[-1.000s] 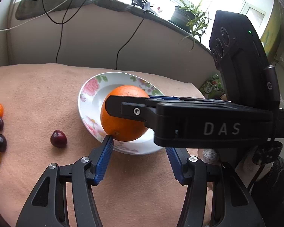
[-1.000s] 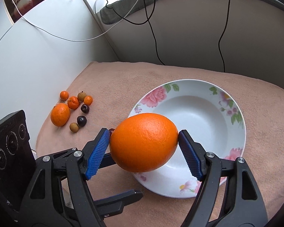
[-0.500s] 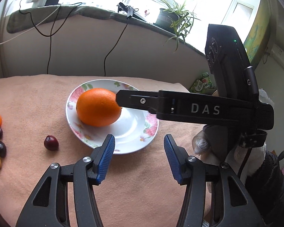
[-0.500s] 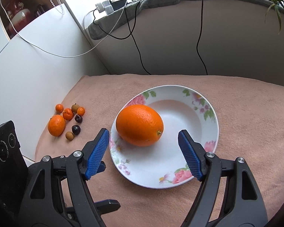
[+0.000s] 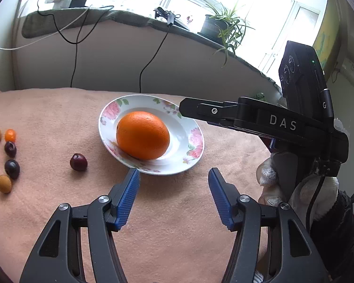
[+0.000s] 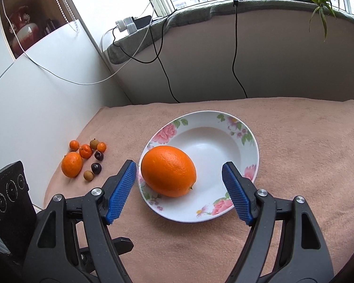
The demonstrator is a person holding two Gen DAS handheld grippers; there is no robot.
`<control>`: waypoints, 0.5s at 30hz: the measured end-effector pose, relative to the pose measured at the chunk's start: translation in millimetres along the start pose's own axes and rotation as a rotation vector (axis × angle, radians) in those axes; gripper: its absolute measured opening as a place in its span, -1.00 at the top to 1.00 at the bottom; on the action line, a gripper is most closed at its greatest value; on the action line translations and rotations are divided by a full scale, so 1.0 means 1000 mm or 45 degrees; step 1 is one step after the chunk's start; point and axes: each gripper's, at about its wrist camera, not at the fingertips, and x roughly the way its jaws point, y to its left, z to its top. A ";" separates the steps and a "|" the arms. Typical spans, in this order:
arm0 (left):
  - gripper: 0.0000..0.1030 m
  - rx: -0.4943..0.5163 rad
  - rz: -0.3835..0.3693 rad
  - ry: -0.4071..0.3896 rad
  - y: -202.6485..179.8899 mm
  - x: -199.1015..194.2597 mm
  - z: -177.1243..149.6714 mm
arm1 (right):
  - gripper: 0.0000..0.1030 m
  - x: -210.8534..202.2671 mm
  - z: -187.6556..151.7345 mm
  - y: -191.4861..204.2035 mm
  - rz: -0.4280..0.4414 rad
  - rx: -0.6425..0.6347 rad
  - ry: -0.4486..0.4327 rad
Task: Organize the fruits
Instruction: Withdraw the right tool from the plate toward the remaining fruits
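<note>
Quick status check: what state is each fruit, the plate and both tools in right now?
large orange: lying in plate, free
plate: upright on cloth
lone cherry: on cloth beside plate
small fruit cluster: on cloth, not yet moved
left tool: open, just widened, empty
right tool: open, empty

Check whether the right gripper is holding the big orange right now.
No, the right gripper is open, and the big orange lies free in the flowered plate.

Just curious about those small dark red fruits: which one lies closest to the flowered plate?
The lone dark red fruit, apart from the cluster, just left of the plate; the others sit among the small orange fruits.
</note>
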 end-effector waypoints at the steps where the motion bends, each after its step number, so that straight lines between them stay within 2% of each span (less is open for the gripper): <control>1: -0.18 -0.004 0.007 -0.006 0.002 -0.002 -0.001 | -0.51 -0.002 0.000 0.001 0.005 0.002 -0.005; 7: -0.19 -0.017 0.059 -0.028 0.014 -0.016 -0.008 | -0.52 -0.010 -0.005 0.016 0.020 -0.045 -0.029; 11: -0.20 -0.015 0.128 -0.042 0.022 -0.028 -0.016 | -0.53 -0.008 -0.008 0.031 0.022 -0.102 -0.020; 15: -0.20 -0.060 0.179 -0.064 0.036 -0.042 -0.019 | -0.68 -0.004 -0.012 0.048 0.013 -0.160 -0.005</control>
